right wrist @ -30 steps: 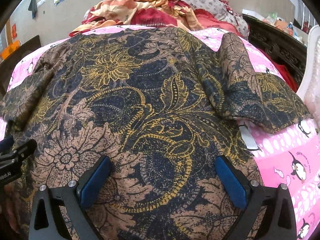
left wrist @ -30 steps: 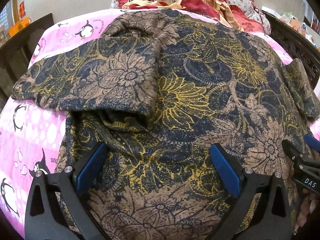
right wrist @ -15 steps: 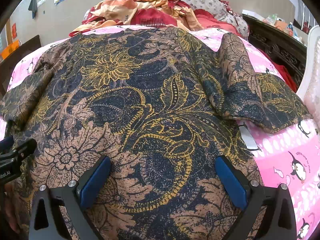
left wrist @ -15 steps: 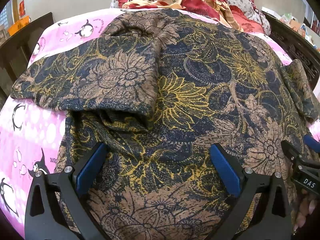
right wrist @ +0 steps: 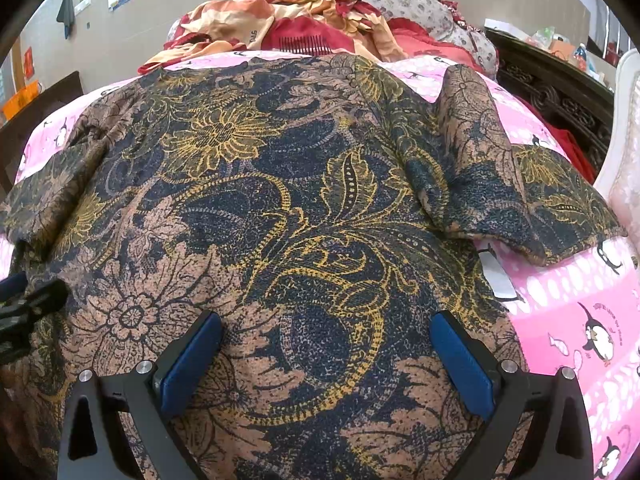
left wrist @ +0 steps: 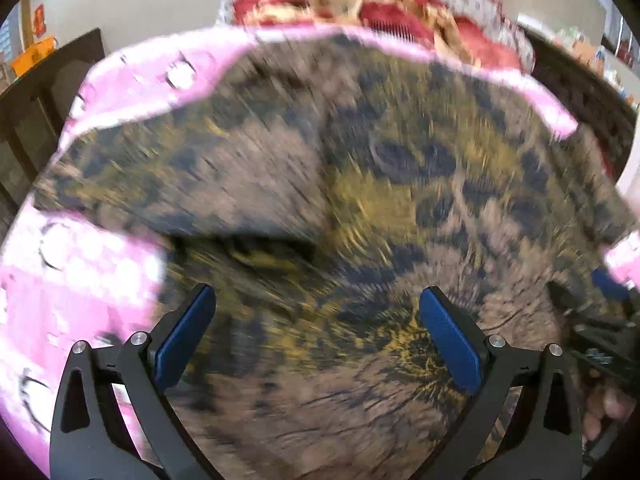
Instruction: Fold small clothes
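- Change from half a second ago: the left wrist view is now smeared by motion blur where it was sharp, and the floral garment sits lower and wider in it; the right wrist view is unchanged.
- Left hand-held gripper: jaws spread wide, blue pads above the garment's near part, nothing pinched.
- Right hand-held gripper: jaws likewise spread wide over the near hem region, gripping nothing.
- Garment: lies spread flat on the bed's pink penguin-print sheet, one sleeve folded in at the right.
- Surroundings: a heap of red and orange fabrics lies beyond the garment; dark carved furniture stands at right.
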Demonstrator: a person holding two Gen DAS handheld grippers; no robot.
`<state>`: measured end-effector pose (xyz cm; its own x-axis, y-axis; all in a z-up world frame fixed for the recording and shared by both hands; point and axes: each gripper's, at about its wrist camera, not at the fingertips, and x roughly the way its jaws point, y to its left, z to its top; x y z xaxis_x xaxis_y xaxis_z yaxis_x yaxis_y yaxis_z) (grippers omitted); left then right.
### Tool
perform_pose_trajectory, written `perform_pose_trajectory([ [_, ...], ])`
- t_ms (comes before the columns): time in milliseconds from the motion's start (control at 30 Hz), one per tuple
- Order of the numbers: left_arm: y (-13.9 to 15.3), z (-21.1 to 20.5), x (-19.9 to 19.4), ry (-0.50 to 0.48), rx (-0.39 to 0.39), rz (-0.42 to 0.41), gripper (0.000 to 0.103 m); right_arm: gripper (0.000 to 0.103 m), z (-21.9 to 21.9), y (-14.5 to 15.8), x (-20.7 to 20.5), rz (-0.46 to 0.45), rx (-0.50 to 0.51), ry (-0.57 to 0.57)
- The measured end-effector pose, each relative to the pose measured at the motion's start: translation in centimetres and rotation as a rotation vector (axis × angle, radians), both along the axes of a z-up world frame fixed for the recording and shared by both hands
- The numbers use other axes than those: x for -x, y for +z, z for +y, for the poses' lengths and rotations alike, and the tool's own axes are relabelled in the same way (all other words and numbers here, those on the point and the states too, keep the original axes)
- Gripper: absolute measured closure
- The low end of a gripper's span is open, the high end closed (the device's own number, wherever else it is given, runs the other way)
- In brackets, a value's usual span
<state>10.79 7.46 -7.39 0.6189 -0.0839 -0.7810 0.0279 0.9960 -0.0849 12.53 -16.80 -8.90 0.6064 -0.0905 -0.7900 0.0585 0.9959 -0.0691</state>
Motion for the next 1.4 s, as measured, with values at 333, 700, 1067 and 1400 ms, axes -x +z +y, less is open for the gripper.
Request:
perform_pose_trajectory([
  [333, 4.9, 20.6, -2.6, 0.21, 0.188, -0.085, 0.004, 0.0, 0.1, 0.0, 0.0, -0.001, 0.002, 0.0],
  [700, -2.0, 29.6, -3.8, 0.443, 0.78, 0.04, 0.03, 0.0, 0.2, -0.1, -0.1, 0.0, 0.013, 0.0],
  [1067, -0.5, 28.5, -6.5, 0.505, 0.541, 0.027, 0.1, 0.0, 0.2, -0.2, -0.2, -0.001, 0.02, -0.001],
  [1400, 13.2, 34.6, -2.3, 0.614, 0.283, -0.332, 0.1, 0.0, 0.2, -0.2, -0.3, 0.0, 0.02, -0.001],
])
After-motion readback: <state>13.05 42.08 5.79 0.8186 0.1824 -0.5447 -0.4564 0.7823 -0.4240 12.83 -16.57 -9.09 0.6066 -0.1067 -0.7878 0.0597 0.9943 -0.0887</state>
